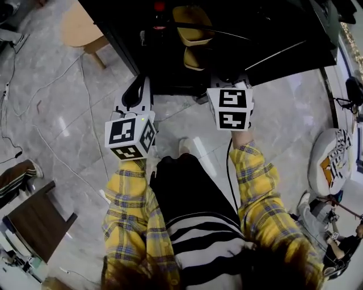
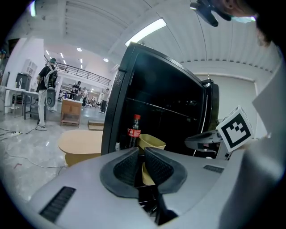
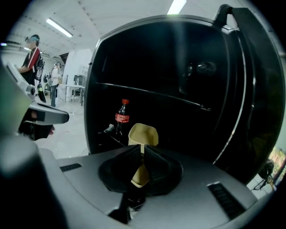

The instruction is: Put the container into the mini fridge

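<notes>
The black mini fridge (image 1: 283, 34) stands open in front of me. Inside it sit a yellow container (image 1: 193, 22) and a second yellow one (image 1: 195, 56) below, with a cola bottle (image 1: 159, 16) to their left. My left gripper (image 1: 136, 85) hovers just outside the fridge's opening, jaws shut and empty. Level with it to the right, my right gripper (image 1: 229, 79) is also shut on nothing. In the left gripper view, the left gripper (image 2: 142, 154) points at the bottle (image 2: 134, 132) and container (image 2: 152, 144). The right gripper (image 3: 143, 150) faces the container (image 3: 144, 134), with the bottle (image 3: 122, 117) beside it.
The fridge door (image 3: 254, 89) hangs open at the right. A round wooden table (image 1: 79, 25) stands left of the fridge, and a dark wooden bench (image 1: 34, 221) is behind on the left. Cables (image 1: 51, 147) trail over the marble floor. A person (image 2: 47, 91) stands far off.
</notes>
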`<state>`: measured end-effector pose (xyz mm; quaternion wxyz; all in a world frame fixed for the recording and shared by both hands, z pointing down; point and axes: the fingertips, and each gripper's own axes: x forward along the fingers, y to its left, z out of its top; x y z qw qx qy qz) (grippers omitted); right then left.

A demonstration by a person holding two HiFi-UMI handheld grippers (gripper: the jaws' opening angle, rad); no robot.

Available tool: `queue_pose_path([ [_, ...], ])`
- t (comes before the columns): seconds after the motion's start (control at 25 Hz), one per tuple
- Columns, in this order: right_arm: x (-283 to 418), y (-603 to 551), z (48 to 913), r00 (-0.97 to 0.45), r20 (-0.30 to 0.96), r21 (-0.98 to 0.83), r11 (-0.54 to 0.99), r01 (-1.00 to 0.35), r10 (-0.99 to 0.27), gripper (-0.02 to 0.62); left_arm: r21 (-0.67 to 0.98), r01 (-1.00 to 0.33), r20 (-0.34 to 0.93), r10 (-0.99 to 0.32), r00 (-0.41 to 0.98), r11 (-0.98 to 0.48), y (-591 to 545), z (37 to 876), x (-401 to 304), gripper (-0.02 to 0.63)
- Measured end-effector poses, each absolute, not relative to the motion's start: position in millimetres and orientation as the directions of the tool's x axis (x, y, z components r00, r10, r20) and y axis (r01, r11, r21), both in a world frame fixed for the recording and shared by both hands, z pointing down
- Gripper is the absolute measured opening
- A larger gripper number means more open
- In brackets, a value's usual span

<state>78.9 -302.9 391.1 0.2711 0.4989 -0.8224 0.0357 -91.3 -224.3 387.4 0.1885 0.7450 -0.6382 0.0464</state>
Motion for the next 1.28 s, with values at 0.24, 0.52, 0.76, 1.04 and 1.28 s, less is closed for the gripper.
queue_pose_path([
  [0.24, 100.8, -278.7, 379.5, -0.368, 0.473, 0.093, 0.461, -0.883, -0.8, 0.038, 0.223, -0.968, 0.327, -0.927, 0.184, -0.114, -209.2, 379.8, -84.9, 0.049],
  [0.52, 108.1, -255.9, 374.2, -0.379, 0.456, 0.01, 0.431, -0.902, -0.805, 0.028, 0.208, -0.97, 0.337, -0.923, 0.188, -0.122, -201.1, 368.6, -81.1, 0.049],
  [0.76, 110.8, -237.8, 376.8, -0.399, 0.455, -0.038, 0.431, -0.902, -0.796, 0.028, 0.199, -0.971, 0.345, -0.918, 0.194, -0.13, -197.6, 362.4, -80.1, 0.049],
  [1.04, 113.0, -223.1, 375.9, -0.416, 0.457, -0.058, 0.441, -0.896, -0.786, 0.027, 0.167, -0.973, 0.352, -0.912, 0.21, -0.159, -191.9, 359.6, -75.9, 0.049],
  [1.28, 111.9, -221.2, 372.4, -0.428, 0.45, -0.066, 0.448, -0.891, -0.784, 0.026, 0.167, -0.973, 0.355, -0.911, 0.211, -0.16, -186.8, 360.0, -74.1, 0.049],
])
